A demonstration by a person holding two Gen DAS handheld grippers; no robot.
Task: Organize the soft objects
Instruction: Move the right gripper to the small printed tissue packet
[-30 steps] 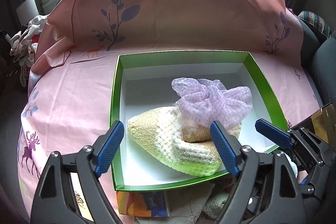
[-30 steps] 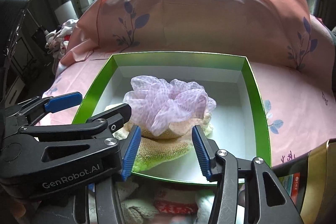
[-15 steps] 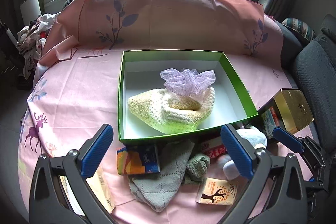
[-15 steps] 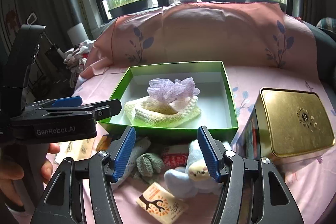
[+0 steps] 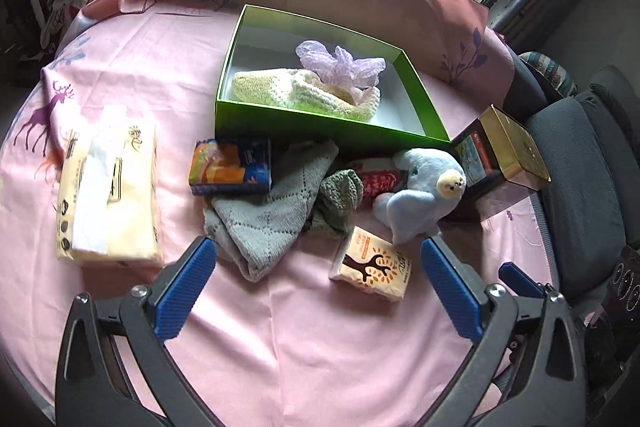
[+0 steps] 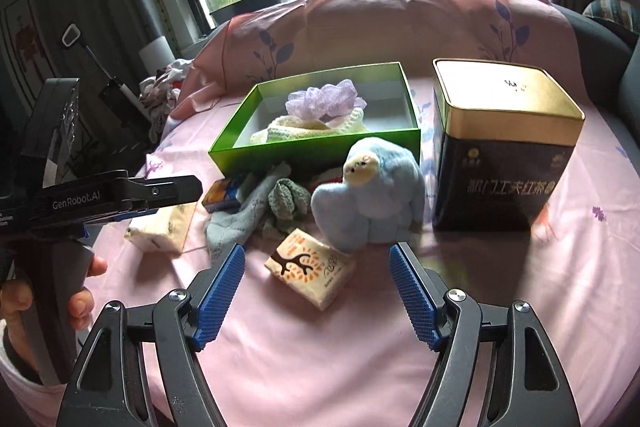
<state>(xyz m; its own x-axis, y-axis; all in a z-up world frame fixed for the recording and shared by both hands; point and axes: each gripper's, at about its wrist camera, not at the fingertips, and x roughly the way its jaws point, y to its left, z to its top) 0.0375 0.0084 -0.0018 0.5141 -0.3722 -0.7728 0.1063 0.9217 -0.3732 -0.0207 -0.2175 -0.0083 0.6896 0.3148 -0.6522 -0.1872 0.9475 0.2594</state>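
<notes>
A green box [image 5: 320,131] [image 6: 280,155] on the pink cloth holds a cream and green knitted piece [image 5: 280,91] [image 6: 304,131] with a lilac mesh scrunchie [image 5: 340,65] [image 6: 320,99] on top. In front of the box lie a grey cloth [image 5: 264,211] [image 6: 236,219], a green knitted item [image 5: 340,195] [image 6: 286,203], a red patterned item [image 5: 380,181] and a blue plush toy [image 5: 420,195] [image 6: 372,203]. My left gripper [image 5: 318,283] hangs wide open above the near cloth, holding nothing. My right gripper [image 6: 318,291] is empty, its jaws opening, just short of a small tissue pack [image 6: 310,273] [image 5: 372,269].
A gold-lidded dark tin [image 6: 504,143] [image 5: 504,155] stands right of the box. A large tissue pack [image 5: 106,187] [image 6: 160,227] lies at the left, a small blue and orange pack [image 5: 230,167] [image 6: 224,195] beside the grey cloth. A grey seat [image 5: 580,187] borders the right edge. A hand [image 6: 24,303] holds the left gripper.
Both grippers have drawn back from the green box toward the near edge, leaving scrunchie and knitted piece inside. Both stand wider open. The pile in front of the box has come into view.
</notes>
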